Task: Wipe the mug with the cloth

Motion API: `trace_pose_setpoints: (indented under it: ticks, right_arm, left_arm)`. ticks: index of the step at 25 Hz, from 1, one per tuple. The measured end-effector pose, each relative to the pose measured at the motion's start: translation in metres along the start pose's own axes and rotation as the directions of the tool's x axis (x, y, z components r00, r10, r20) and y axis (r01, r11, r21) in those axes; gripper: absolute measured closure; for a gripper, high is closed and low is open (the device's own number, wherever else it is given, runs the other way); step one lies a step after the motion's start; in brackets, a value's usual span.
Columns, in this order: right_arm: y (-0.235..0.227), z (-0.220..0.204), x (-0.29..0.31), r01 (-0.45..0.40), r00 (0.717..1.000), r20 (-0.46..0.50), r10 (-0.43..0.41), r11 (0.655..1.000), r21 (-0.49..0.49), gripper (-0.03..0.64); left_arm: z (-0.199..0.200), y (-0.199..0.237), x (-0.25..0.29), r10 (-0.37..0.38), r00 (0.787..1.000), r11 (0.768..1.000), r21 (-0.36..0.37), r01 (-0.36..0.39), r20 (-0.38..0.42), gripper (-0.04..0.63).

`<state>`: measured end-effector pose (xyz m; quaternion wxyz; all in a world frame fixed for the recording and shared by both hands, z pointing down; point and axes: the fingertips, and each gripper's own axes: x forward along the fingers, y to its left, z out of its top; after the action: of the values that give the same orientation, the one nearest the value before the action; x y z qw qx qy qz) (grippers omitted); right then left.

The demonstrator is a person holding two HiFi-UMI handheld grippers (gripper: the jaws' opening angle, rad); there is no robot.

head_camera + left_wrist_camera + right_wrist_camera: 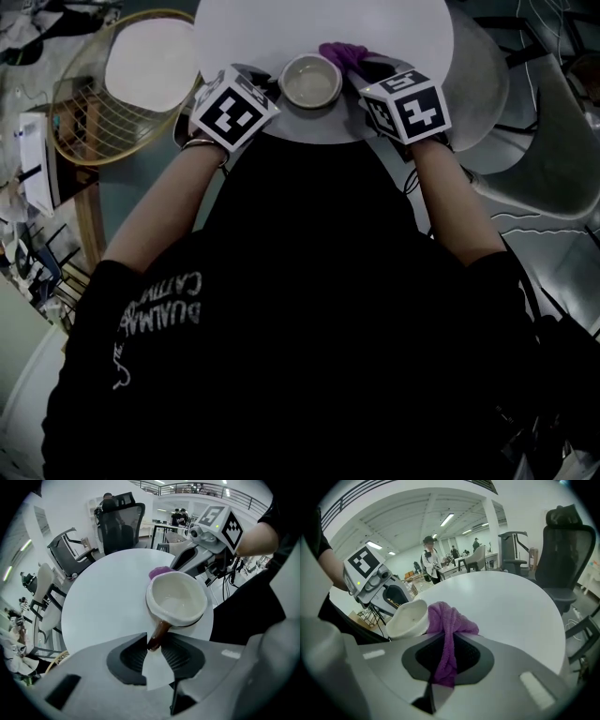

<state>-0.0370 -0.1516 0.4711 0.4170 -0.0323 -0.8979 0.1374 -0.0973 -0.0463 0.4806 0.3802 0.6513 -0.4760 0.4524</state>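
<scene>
1. The left claw (152,654) pinches the brown handle (159,633) of the cream mug (177,603), which stands on the white surface (103,597);
2. The right claw (447,663) clamps the purple cloth (449,620), which touches the mug's wall; steady the handle and press lightly.

Hidden, head view
Handle of mug (312,82) under left gripper (154,645) cube; cloth (343,52) mostly behind right gripper (449,641); counter (403,37) far edge cropped.

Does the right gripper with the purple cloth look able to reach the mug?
Probably yes: the cloth in the right gripper sits right beside the mug, nothing between them, and the left gripper holds the handle.
</scene>
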Motion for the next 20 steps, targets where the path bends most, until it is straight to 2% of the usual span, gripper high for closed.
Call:
trace_pose_setpoints:
  ticks: [9, 16, 20]
  right_arm:
    - [0.014, -0.018, -0.011, 0.017, 1.0, 0.001, -0.017, 1.0, 0.005, 0.569]
    - [0.028, -0.023, -0.018, 0.007, 1.0, -0.003, -0.007, 0.999, 0.04, 0.57]
    - [0.028, -0.022, -0.022, 0.018, 1.0, -0.004, -0.018, 0.997, 0.081, 0.571]
  left_arm:
    - [-0.005, -0.005, 0.0, 0.008, 1.0, 1.0, -0.012, -0.008, -0.005, 0.505]
    - [-0.011, -0.014, -0.004, -0.017, 0.999, 0.999, -0.043, 0.016, -0.035, 0.505]
    - [-0.005, -0.01, -0.004, 0.011, 1.0, 0.999, -0.049, -0.012, -0.029, 0.505]
